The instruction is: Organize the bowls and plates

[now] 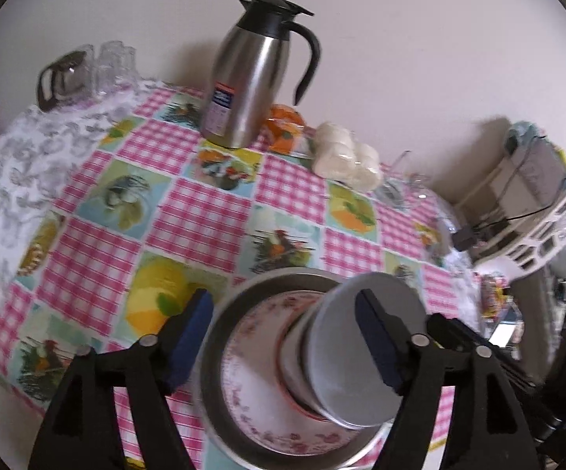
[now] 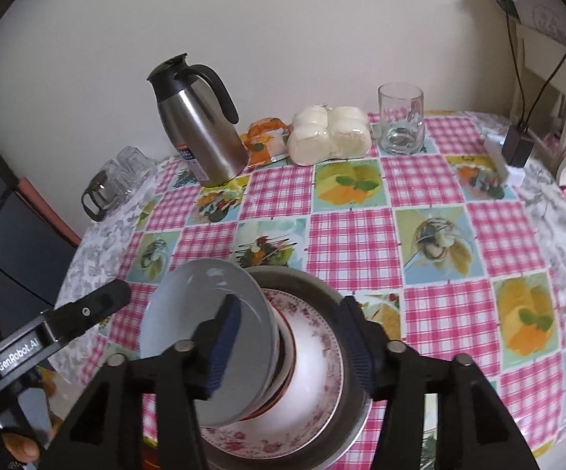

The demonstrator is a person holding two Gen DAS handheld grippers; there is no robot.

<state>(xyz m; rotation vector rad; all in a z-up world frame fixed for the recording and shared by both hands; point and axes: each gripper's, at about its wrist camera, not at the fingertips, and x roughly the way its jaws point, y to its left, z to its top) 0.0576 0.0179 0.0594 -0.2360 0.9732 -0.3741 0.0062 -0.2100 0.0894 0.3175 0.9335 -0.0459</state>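
A stack of dishes sits at the table's near edge: a grey metal plate [image 1: 220,313] [image 2: 334,293] at the bottom, a floral-rimmed plate [image 1: 251,403] [image 2: 322,360] on it, and a tilted stack of white bowls [image 1: 361,356] [image 2: 204,313] on top. My left gripper [image 1: 283,337] is open, its blue pads either side of the stack. My right gripper [image 2: 291,348] is open too, one pad in front of the bowl, the other by the metal plate's rim. The left gripper's arm [image 2: 48,333] shows at the left of the right wrist view.
On the pink checked tablecloth [image 2: 420,180] stand a steel thermos jug [image 1: 244,78] [image 2: 200,129], an orange packet [image 2: 263,141], a bag of white buns [image 1: 345,156] [image 2: 330,133], a clear glass [image 2: 400,117] and more glasses [image 2: 118,172] at the far left. A chair [image 1: 529,196] stands to the right.
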